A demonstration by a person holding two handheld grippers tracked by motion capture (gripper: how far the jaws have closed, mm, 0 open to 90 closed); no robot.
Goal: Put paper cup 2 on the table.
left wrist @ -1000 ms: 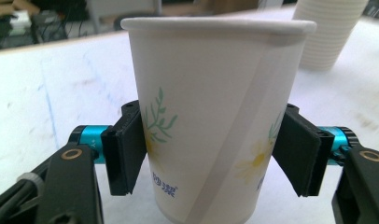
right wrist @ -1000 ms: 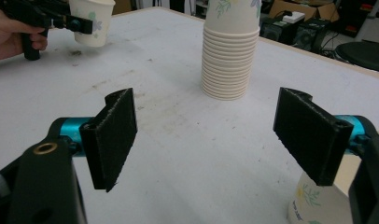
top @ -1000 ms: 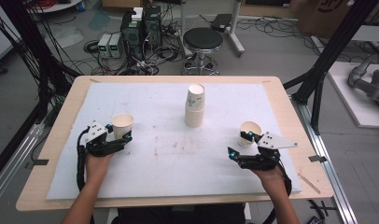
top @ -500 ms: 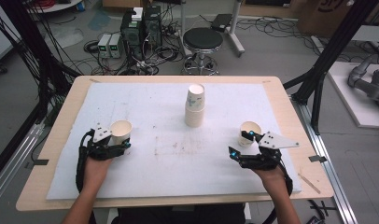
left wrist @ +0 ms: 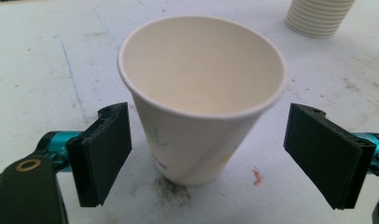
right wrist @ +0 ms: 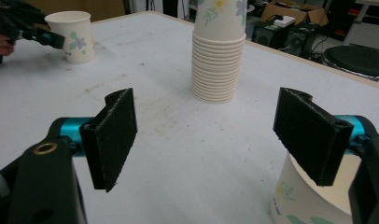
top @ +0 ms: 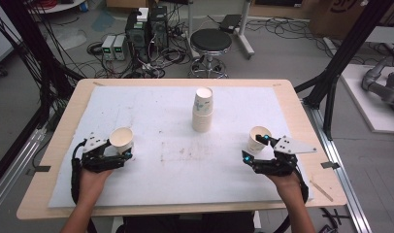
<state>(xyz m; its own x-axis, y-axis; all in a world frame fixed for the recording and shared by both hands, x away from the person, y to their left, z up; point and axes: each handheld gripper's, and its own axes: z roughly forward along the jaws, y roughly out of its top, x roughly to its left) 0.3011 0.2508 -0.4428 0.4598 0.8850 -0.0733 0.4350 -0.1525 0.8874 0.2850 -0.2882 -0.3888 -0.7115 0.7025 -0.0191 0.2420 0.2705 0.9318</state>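
- Two paper cups stand apart on the bench [top: 59, 160], one near each gripper, with a tall stack of cups [top: 203, 110] between them toward the far side.
- At the left, the left gripper [top: 118, 153] sits low on the white sheet [top: 166, 121] with the left cup [top: 121, 139] just ahead of it. In the left gripper view that cup [left wrist: 200, 98] stands upright and empty between the jaws, which are spread wide with a gap showing on both sides; neither pad touches the wall.
- Judging by this, the step in hand on the left is the approach for a grasp: the cup is framed, not yet held. The next move calls for closing gently on the lower wall, since thin paper will likely buckle or tip under a hard or off-centre squeeze.
- In the middle, the stack [right wrist: 219, 51] rises upright and looks like the place where loose cups belong.
- At the right, the right gripper [top: 255, 148] lies beside the right cup [top: 258, 139]. In the right gripper view its jaws are spread wide over bare sheet, and the cup [right wrist: 313, 196] sits low at the right, under the right-hand jaw, not between the two.
- That side probably needs a shift toward the cup to centre it before any closing.
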